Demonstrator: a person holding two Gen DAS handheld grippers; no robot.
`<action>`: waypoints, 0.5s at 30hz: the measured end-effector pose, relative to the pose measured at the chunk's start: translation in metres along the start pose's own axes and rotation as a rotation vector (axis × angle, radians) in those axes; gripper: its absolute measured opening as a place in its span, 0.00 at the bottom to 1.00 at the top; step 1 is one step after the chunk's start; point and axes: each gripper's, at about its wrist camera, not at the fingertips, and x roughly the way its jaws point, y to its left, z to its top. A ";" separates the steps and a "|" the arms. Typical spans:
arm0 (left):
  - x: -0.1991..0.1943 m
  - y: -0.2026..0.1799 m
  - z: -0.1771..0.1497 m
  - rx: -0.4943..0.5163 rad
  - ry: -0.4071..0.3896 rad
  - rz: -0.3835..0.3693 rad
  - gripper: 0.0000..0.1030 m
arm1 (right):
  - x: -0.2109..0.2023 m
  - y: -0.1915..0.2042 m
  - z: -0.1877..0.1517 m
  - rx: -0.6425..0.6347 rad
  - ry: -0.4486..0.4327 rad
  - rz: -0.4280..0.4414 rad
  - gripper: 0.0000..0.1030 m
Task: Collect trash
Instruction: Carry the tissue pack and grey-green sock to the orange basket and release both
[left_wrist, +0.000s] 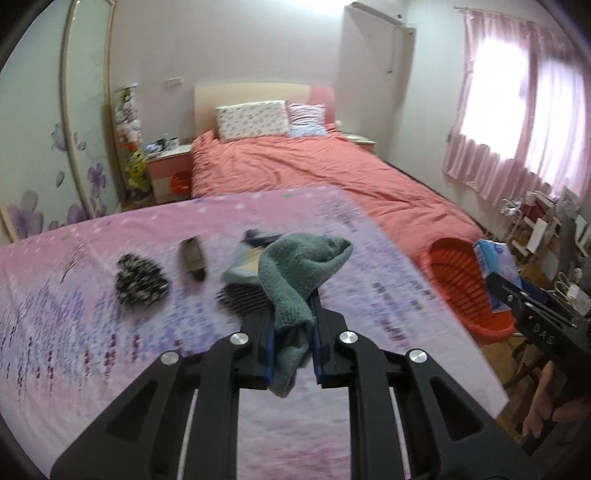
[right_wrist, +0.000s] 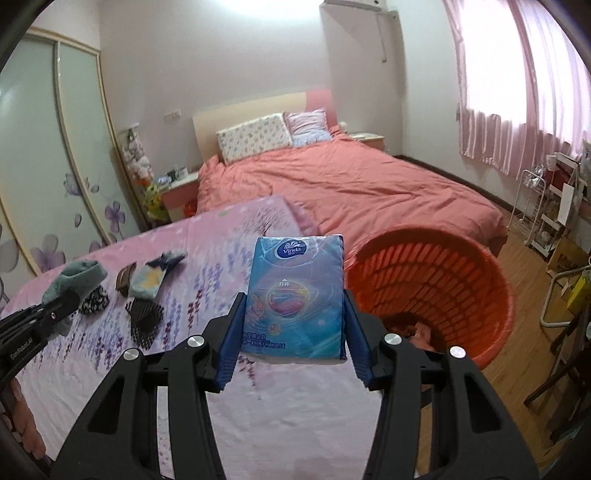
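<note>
Grey-green terry sock (left_wrist: 295, 273) between blue-padded black fingers (left_wrist: 269, 347). Blue plastic tissue pack (right_wrist: 295, 295), white-and-blue Vinda logo, pink-purple swirl print. Orange-red plastic basket with ribbed lattice wall (right_wrist: 454, 280). Table under pink cloth with purple lavender sprigs (left_wrist: 92, 332). Black-and-white speckled sock (left_wrist: 142, 278); brown striped sock (left_wrist: 192, 258); pale blue sock with yellow patch and navy cuff (right_wrist: 153, 277); black mesh-patterned sock (right_wrist: 144, 318). Salmon-pink bedspread (left_wrist: 314, 170); white floral pillow (left_wrist: 253, 119); pink striped pillow (left_wrist: 306, 119). Pink curtains (right_wrist: 517, 110).
</note>
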 end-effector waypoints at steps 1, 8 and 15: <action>0.000 -0.005 0.002 0.005 -0.003 -0.009 0.16 | -0.002 -0.004 0.001 0.004 -0.007 -0.003 0.49; 0.006 -0.062 0.017 0.051 -0.009 -0.098 0.16 | -0.011 -0.038 0.012 0.045 -0.056 -0.030 0.49; 0.026 -0.126 0.030 0.090 -0.006 -0.193 0.16 | -0.005 -0.081 0.019 0.109 -0.078 -0.052 0.49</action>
